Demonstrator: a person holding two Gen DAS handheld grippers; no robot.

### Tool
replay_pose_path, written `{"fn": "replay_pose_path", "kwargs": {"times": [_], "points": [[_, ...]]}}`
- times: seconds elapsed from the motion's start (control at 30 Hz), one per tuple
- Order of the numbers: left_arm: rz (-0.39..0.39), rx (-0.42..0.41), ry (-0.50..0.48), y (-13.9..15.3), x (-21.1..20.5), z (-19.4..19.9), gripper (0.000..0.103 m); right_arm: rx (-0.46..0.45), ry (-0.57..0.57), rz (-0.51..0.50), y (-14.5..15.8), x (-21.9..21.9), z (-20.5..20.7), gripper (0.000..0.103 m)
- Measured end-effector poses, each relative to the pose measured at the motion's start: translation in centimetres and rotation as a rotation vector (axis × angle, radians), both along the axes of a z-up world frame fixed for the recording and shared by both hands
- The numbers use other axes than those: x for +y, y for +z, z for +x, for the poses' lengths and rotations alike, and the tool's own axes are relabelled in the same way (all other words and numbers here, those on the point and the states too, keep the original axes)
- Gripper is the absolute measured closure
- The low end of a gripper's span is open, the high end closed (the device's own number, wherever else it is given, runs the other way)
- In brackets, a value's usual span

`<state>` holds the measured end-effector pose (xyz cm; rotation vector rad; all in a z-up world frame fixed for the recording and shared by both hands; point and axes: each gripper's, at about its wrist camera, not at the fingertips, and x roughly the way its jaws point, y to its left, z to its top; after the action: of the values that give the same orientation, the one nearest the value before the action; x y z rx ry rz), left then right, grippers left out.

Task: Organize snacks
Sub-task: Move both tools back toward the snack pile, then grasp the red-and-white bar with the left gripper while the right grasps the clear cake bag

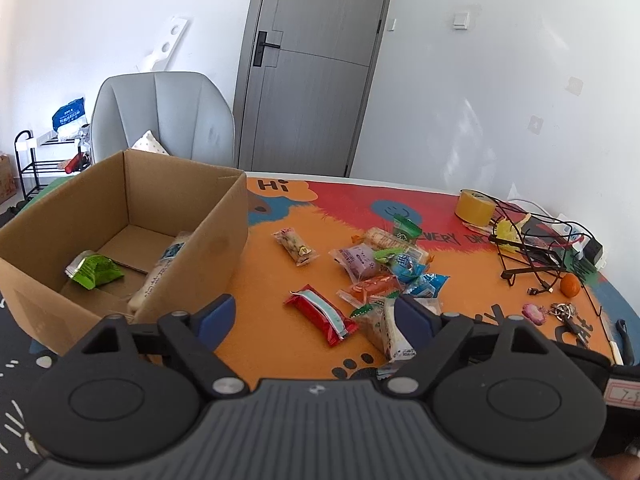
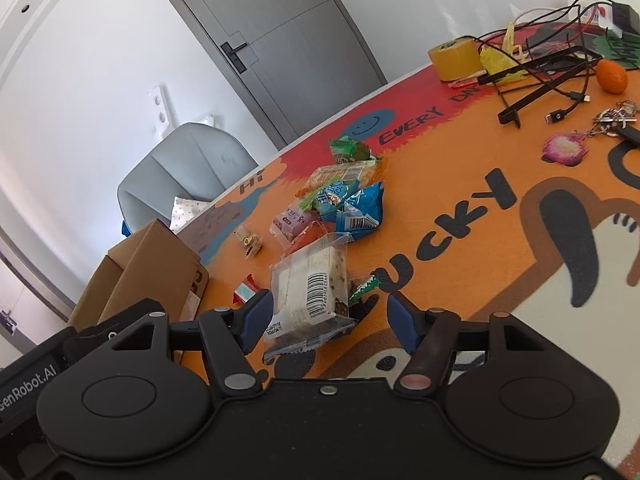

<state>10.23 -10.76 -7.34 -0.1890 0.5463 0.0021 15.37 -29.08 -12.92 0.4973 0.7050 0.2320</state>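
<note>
A cardboard box (image 1: 224, 216) stands at the left of the table, holding a green packet (image 1: 95, 270) and a clear-wrapped white snack (image 1: 160, 272). A pile of snacks (image 1: 384, 268) lies on the orange mat. A red packet (image 1: 320, 314) lies in front of my left gripper (image 1: 314, 312), which is open and empty above the mat. My right gripper (image 2: 330, 316) is open, with a clear-wrapped white cake bar (image 2: 310, 288) lying between its fingers. The box (image 2: 152, 268) and the snack pile (image 2: 340, 196) also show in the right wrist view.
A yellow tape roll (image 1: 476, 208), tangled black cables (image 1: 536, 244), an orange fruit (image 1: 570, 285) and keys with a pink charm (image 1: 534, 313) lie at the right of the table. A grey chair (image 1: 164, 120) stands behind the box.
</note>
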Motion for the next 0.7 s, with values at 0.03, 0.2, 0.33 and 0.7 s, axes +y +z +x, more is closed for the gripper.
{"fn": "replay_pose_path", "kwargs": {"times": [0.03, 0.2, 0.33, 0.7], "points": [[-0.002, 0.003, -0.001, -0.1, -0.1, 0.2, 0.022, 0.004, 0.002, 0.001, -0.2, 0.1, 0.2, 0.040], [0.005, 0.019, -0.007, -0.9, -0.5, 1.1, 0.024, 0.008, 0.062, 0.109, -1.2, -0.4, 0.8, 0.067], [0.013, 0.031, -0.011, -1.5, -0.9, 1.6, 0.024, -0.026, 0.063, 0.131, -1.1, -0.9, 0.3, 0.079], [0.033, 0.055, -0.013, -2.5, -2.2, 3.3, 0.024, -0.079, -0.042, 0.092, 0.0, -3.7, -0.9, 0.083]]}}
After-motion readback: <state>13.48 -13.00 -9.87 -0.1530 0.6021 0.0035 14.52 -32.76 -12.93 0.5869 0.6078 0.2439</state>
